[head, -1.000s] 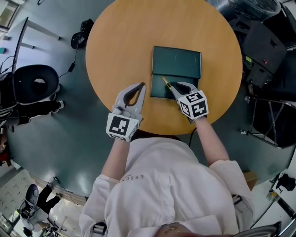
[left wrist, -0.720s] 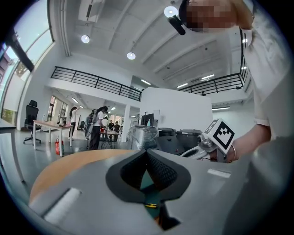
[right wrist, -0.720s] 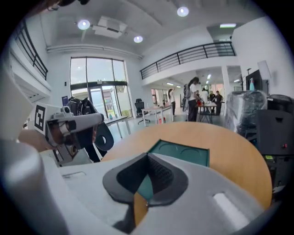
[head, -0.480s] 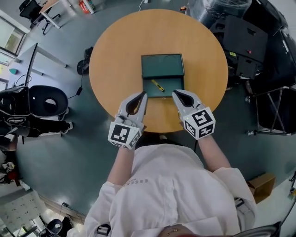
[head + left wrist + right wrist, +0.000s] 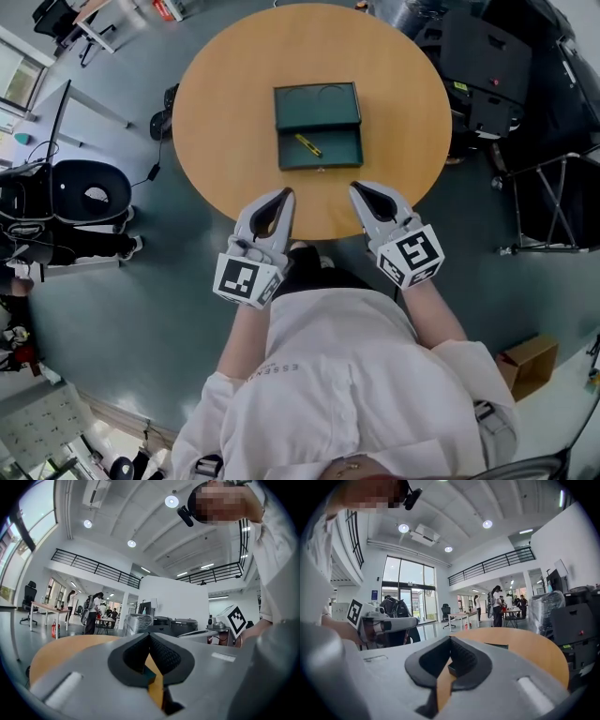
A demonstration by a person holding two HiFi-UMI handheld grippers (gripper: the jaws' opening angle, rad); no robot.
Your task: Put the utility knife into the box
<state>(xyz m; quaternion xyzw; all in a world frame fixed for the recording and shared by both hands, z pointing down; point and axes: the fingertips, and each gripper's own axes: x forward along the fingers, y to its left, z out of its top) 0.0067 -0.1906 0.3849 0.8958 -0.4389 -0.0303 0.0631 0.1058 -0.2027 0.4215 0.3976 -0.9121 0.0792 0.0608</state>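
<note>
We saw the utility knife [image 5: 307, 144] lying in the open box [image 5: 319, 103] mid-bench [image 5: 225, 112]; at the near edge, left gripper [image 5: 283, 196] and right gripper [image 5: 357, 189] hung pressed together, empty.

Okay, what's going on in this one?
A person holds a gripper in each hand at a round table. The utility knife lies inside the open green box, in its nearer half. The left gripper and right gripper are both shut on nothing, near the table's front edge, short of the box.
</note>
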